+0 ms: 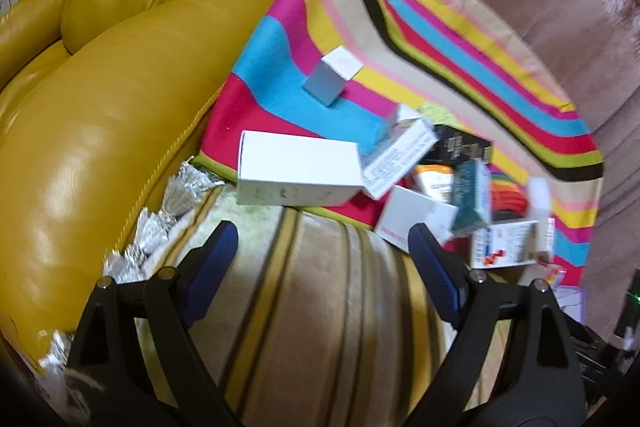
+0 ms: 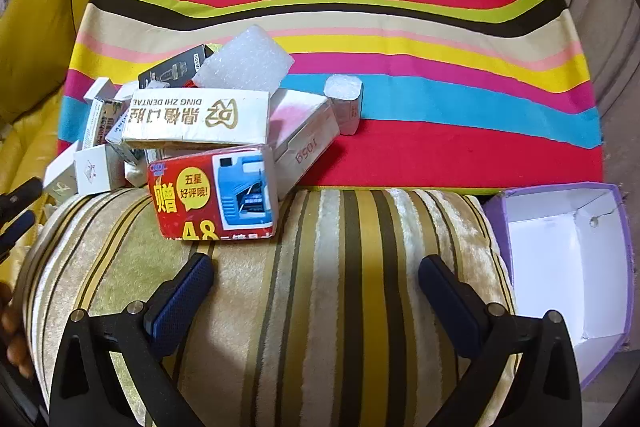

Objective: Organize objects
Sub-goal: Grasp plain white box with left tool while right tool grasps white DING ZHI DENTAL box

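Setting: a rainbow-striped cloth [image 2: 400, 143] covers the seat; a plush cushion with gold and brown stripes [image 2: 320, 287] lies along the cloth's near edge, with a mustard-yellow leather armchair [image 1: 100, 107] to the left.
Pile: small cartons are heaped at the cloth's near-left corner, some leaning on the cushion.
Front box: a red shrink-wrapped box with a blue machine pictured [image 2: 214, 193] rests at the cushion's far edge, touching a white carton marked "105g" [image 2: 304, 143].
Readable writing: a white and gold carton [image 2: 196, 117] reads "DING ZHI DENTAL", upside down from this side; the red box shows a large "48" and Chinese text.
Loose pieces: a white foam block [image 2: 244, 61] tops the pile; a small wrapped white roll [image 2: 344, 103] stands just beside it on the cloth.
Container: a lilac-sided open box with white inside [image 2: 568, 259] sits at the cushion's right end, apparently empty.
Left gripper [image 1: 324, 247]: jaws spread wide, nothing between them, hanging over the cushion near a long plain white carton [image 1: 296, 169].
Right gripper [image 2: 316, 275]: jaws fully spread, empty, above the cushion.
Step in hand: probably picking a first item.
Doing it well: take the red box across its narrow sides, lift straight so leaning cartons do not slide, and fill the lilac box from its back wall.
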